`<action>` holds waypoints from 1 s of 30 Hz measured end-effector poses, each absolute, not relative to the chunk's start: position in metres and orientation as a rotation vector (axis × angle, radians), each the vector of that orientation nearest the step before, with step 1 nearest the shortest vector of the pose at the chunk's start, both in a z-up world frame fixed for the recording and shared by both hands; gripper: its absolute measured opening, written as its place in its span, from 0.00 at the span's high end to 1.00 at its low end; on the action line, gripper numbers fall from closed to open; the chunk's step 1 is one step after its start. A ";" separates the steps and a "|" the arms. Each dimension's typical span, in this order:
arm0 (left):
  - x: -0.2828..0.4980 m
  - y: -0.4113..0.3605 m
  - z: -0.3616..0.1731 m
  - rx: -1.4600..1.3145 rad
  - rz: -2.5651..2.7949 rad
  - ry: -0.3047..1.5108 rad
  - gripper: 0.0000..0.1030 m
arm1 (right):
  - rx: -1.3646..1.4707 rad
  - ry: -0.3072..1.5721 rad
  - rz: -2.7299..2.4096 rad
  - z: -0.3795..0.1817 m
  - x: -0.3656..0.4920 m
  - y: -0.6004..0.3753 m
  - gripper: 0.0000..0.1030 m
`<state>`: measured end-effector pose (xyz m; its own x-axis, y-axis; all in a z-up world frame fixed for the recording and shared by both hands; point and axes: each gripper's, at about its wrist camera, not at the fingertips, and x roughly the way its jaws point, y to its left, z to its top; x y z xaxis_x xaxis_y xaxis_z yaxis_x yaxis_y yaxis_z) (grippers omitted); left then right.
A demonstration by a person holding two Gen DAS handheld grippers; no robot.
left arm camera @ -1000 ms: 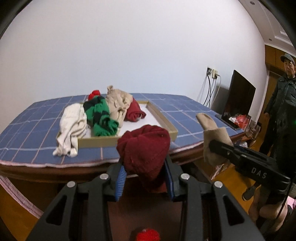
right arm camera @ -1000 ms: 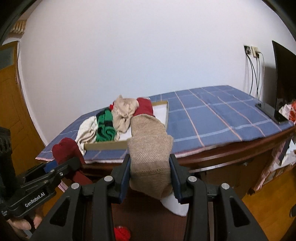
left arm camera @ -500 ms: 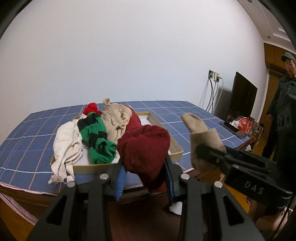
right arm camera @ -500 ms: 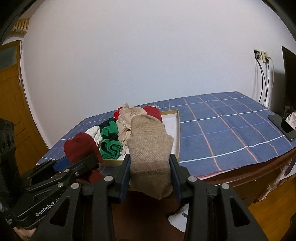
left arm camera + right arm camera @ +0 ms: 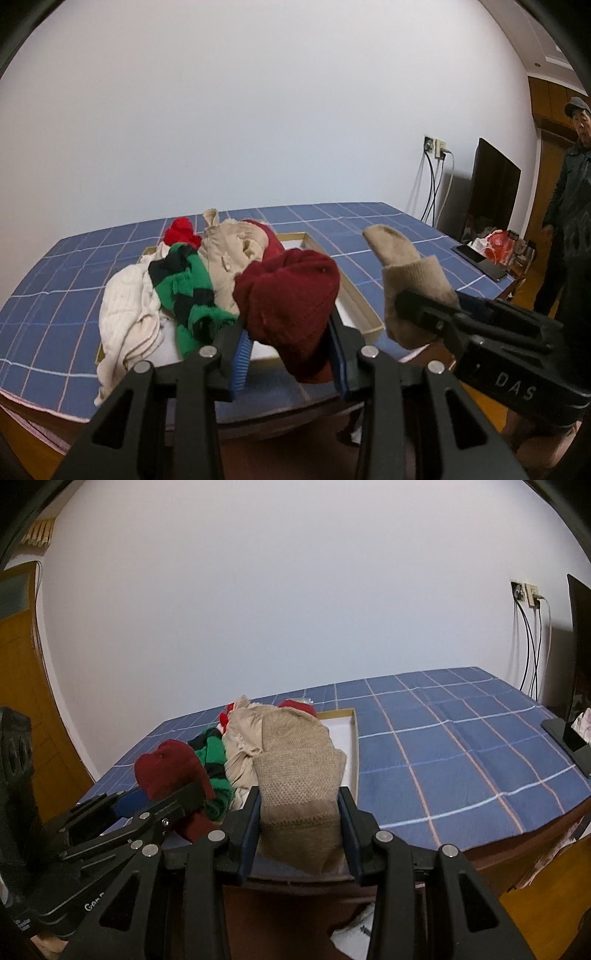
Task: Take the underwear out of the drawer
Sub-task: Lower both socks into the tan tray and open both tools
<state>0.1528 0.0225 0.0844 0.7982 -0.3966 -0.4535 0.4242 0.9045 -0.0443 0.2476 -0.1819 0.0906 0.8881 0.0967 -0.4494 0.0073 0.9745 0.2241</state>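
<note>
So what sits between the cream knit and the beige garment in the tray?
The green-and-black striped knit lies between the cream knit and the beige garment, touching both. The left wrist view shows it best; in the right wrist view the cream knit is hidden.

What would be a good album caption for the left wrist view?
Left gripper clamps a dark red sock, right gripper a beige sock, before a clothes-filled tray.

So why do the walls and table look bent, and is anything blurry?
Left wrist view: fisheye lens bows the table, dark corners, even light; the maroon garment in the tongs stays sharp. Right wrist view: same curving; the wall cables cast soft shadows, the tan sock is crisp.
</note>
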 end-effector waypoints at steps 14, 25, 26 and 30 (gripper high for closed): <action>0.202 0.005 0.096 0.056 -0.397 0.474 0.66 | 0.179 0.465 0.028 0.108 0.301 -0.186 0.59; 0.239 -0.005 0.084 0.044 -0.372 0.553 0.66 | 0.187 0.514 -0.007 0.109 0.339 -0.190 0.59; 0.243 -0.005 0.083 0.040 -0.369 0.563 0.66 | 0.188 0.518 -0.009 0.110 0.342 -0.191 0.59; 0.253 -0.011 0.083 0.037 -0.365 0.575 0.66 | 0.195 0.560 0.001 0.111 0.361 -0.192 0.59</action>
<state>0.2526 -0.0114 0.0831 0.7768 -0.3266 -0.5384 0.3473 0.9354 -0.0664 0.3611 -0.1918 0.1113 0.8480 0.0542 -0.5273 0.0518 0.9815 0.1842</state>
